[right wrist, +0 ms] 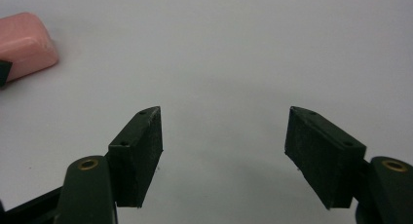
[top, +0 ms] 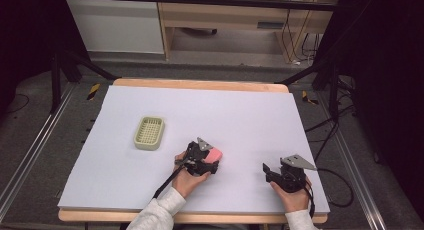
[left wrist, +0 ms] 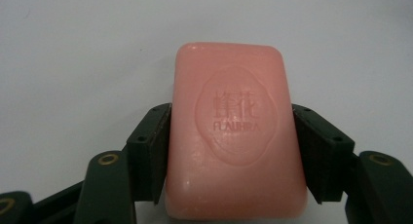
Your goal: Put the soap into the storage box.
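Left hand-held gripper (top: 212,159): held in the person's left hand (top: 187,177) near the bench's front centre; its jaws are closed against the two long sides of the pink soap bar.
Soap bar (left wrist: 235,131): pink, rounded rectangle, embossed emblem and lettering on its upper face. In the left gripper view the pads (left wrist: 158,151) press its sides at mid-length, and its far end projects past them. Whether it rests on the bench or is lifted clear cannot be told.
Soap bar, other views: in the high view it shows as a pink patch (top: 214,154) at the left gripper's tip; in the right gripper view one end (right wrist: 24,44) shows at upper left.
Right hand-held gripper (top: 266,170): held in the right hand (top: 291,195) near the front right of the bench; jaws spread wide with nothing between them, bare surface below.
Soap dish (top: 149,132): pale green, slotted, empty, left of centre, well apart from both grippers.
Bench (top: 250,115): covered by a white sheet, wooden edge visible.
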`<state>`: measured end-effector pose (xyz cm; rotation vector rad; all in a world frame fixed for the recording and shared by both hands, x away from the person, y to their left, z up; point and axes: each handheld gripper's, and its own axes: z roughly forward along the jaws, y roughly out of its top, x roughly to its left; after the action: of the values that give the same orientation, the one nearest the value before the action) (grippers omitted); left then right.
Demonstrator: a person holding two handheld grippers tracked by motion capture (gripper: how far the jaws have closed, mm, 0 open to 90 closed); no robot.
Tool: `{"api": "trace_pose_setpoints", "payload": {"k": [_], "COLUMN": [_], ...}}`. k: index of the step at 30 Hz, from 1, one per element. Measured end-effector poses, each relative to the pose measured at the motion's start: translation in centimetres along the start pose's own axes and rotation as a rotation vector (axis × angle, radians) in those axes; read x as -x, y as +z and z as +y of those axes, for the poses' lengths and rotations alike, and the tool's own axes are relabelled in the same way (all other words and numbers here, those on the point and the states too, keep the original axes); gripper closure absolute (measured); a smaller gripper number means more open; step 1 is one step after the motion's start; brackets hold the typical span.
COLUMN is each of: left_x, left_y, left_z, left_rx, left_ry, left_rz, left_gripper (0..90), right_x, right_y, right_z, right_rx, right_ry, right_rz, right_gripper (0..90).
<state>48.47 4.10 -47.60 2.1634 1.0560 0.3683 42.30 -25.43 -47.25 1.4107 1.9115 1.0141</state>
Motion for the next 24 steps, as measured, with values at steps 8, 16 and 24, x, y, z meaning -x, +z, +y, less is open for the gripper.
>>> {"api": "trace_pose_setpoints", "payload": {"k": [8,16,24], "left_x": [-0.02,0.23,0.35], "left_y": [0.0,0.21,0.18], "left_z": [0.02,-0.01,0.01], "left_rx": [-0.002,-0.007,-0.005], "left_ry": [0.004,0.032,0.031], "left_rz": [-0.001,0.035,0.036], "left_gripper": [36.6,32.9,37.1], "right_x": [-0.01,-0.01,-0.02], "right_y": [0.0,0.01,-0.01], "right_z": [0.0,-0.01,0.01], "right_rx": [-0.001,-0.001,0.0], "right_ry": [0.0,-0.001,-0.001], "right_rz": [0.0,0.0,-0.001], "right_gripper": [29.7,29.6,29.6]}}
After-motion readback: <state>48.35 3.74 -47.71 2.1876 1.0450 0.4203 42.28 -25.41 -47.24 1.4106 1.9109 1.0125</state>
